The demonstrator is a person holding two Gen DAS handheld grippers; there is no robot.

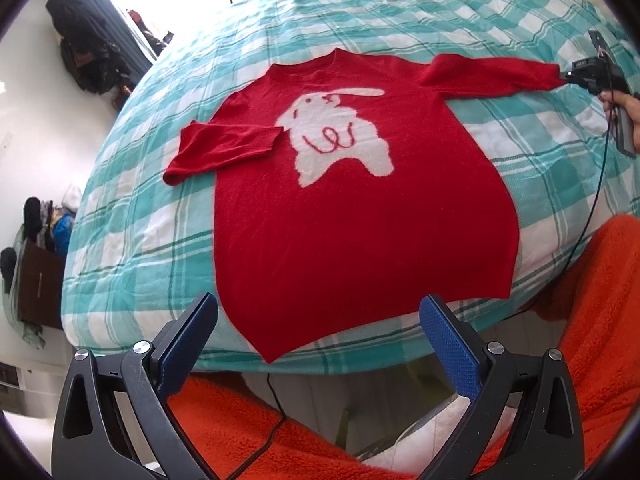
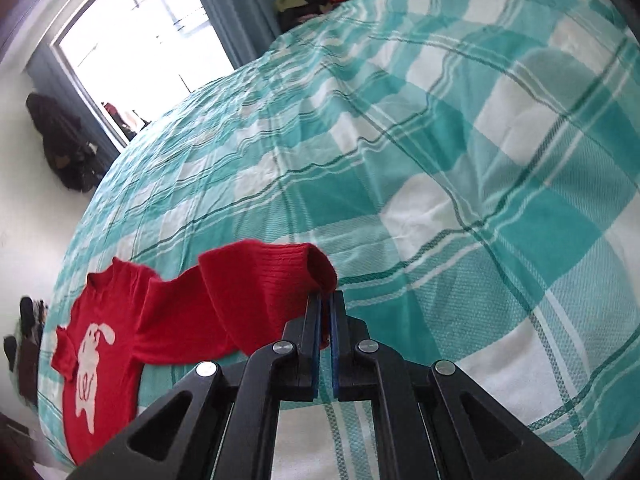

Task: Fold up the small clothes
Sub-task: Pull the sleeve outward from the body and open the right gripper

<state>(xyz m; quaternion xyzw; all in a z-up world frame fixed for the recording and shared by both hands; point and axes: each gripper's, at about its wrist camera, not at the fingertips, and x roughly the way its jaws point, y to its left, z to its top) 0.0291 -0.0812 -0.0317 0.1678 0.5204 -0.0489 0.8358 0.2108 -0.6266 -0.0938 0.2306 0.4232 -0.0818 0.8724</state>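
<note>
- One red sweater (image 1: 360,216) lay flat, rabbit face up, on the bed (image 1: 500,12); its hem reached the bed's near edge.
- My right tongs (image 2: 325,312) were clenched on the cuff of the sweater's outstretched sleeve (image 2: 272,276), well toward the bed's right side.
- My left tongs (image 1: 318,320) stood released, nothing between them, hovering over the hem at the near edge.
- The other sleeve (image 1: 224,144) was already folded in across the chest.
- Judgement: I should carry the held cuff across the body, low and taut, so the sleeve lands flat without dragging the torso; left tongs could pin the hem.
- Count: one sweater, two sleeves, two tongs.
</note>
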